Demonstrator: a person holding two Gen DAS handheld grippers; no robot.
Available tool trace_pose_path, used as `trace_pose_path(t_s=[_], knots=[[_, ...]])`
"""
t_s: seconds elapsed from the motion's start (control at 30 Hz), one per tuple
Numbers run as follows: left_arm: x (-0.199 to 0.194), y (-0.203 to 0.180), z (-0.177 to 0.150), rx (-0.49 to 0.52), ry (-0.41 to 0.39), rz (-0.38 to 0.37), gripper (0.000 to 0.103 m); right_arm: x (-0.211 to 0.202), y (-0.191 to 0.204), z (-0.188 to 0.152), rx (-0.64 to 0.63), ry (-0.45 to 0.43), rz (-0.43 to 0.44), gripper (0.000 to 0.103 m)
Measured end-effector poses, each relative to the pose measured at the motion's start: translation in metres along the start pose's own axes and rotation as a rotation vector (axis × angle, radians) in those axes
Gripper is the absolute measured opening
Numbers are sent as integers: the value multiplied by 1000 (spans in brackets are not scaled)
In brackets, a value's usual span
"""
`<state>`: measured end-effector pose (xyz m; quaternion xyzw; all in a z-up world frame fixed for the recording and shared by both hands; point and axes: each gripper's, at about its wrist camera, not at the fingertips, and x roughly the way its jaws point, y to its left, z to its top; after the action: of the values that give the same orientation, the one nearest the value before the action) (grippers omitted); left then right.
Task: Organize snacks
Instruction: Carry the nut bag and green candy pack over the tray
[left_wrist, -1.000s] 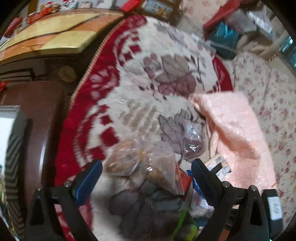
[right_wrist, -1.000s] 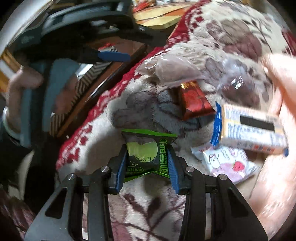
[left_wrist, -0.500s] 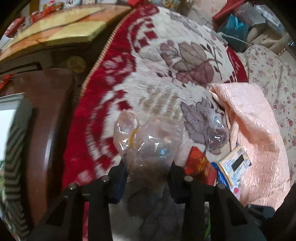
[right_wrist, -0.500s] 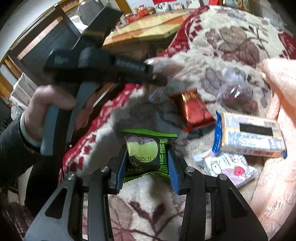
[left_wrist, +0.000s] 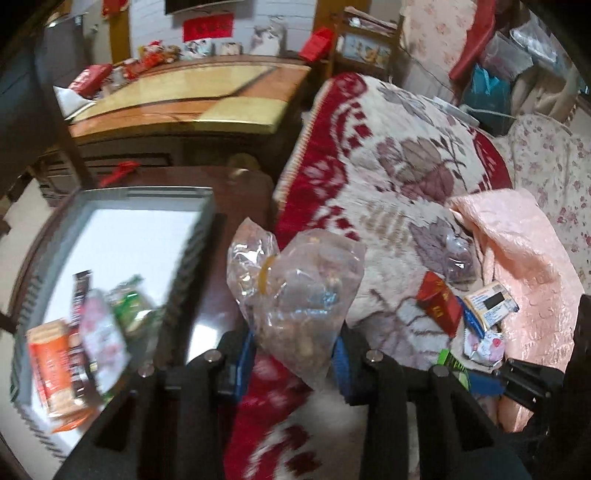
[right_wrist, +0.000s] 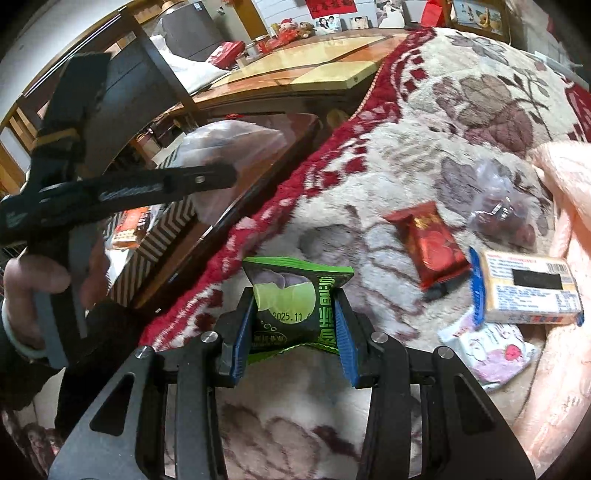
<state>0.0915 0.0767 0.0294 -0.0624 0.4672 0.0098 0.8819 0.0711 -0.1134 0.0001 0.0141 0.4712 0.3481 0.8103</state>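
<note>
Green foil snack packet (right_wrist: 295, 306), crinkled, date-stamped.

Tray (left_wrist: 199, 218): on the low table (left_wrist: 240, 192), left of the blanket (left_wrist: 388, 192); several snack packs (left_wrist: 74, 332) lie in its near end.

Tied bag (left_wrist: 295, 291): between the fingers of the left gripper (left_wrist: 293, 360), raised above the table edge where the blanket begins, right of the tray.

Sachet (right_wrist: 295, 302): between the fingers of the right gripper (right_wrist: 293, 339), above the blanket.

Foil packet (right_wrist: 428, 243): on the blanket, right of and beyond the sachet.

Small bag (right_wrist: 498, 206): on the blanket, behind and right of the foil packet.

Box (right_wrist: 528, 291): right of the foil packet, nearer than the small bag.

Pouch (right_wrist: 487, 350): in front of the box, touching it.

Quilt (left_wrist: 524, 266): right of all 4, at the blanket's right side.
</note>
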Motion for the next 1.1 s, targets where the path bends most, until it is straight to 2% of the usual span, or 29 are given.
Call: trace_pose_path(t_s=[0.17, 0.47, 0.8, 1.1], knots=[[-24, 26, -9, -24, -38, 53, 39, 5, 16, 10, -2, -13, 29, 39], [-46, 84, -20, -100, -59, 133, 39, 28, 64, 45, -86, -2, 61, 39], [-49, 134, -25, -190, -60, 179, 39, 60, 125, 86, -212, 13, 73, 39], [-40, 164, -29, -245, -45, 201, 39, 86, 159, 114, -265, 27, 87, 39]])
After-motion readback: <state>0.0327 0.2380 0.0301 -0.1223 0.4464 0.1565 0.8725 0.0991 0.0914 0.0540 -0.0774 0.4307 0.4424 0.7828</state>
